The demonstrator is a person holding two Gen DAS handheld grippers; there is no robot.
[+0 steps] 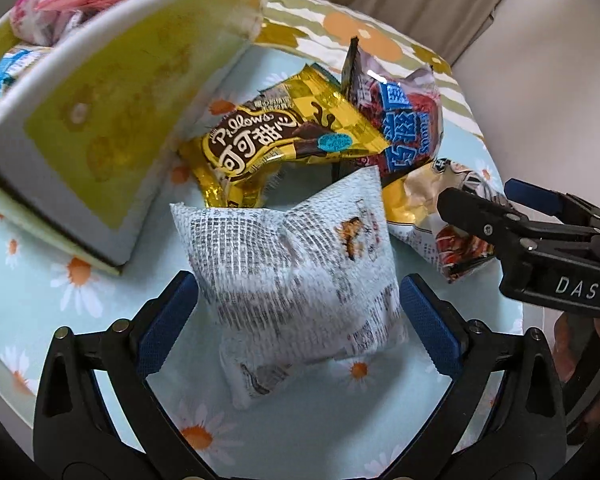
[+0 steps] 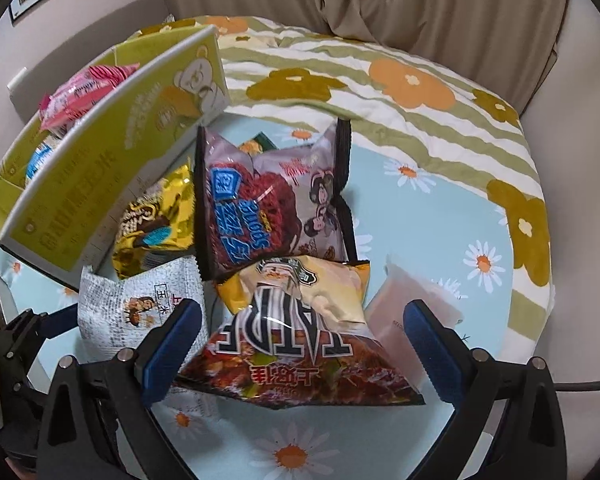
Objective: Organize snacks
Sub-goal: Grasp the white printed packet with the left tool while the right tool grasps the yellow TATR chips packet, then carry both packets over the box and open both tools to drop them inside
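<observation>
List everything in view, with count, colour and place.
Box: one, yellow-green, left on the cloth, snacks inside.
Pink packet: one, in the box.
Gold packet: one, beside the box.
Purple-red packet: one, centre.
White packet: one, between the left gripper's fingers.
Yellow-red packet: one, between the right gripper's fingers.
Pale pink packet: one, right.
Daisy cloth: one, light blue, underneath.
Left gripper: open.
Right gripper: open.
</observation>
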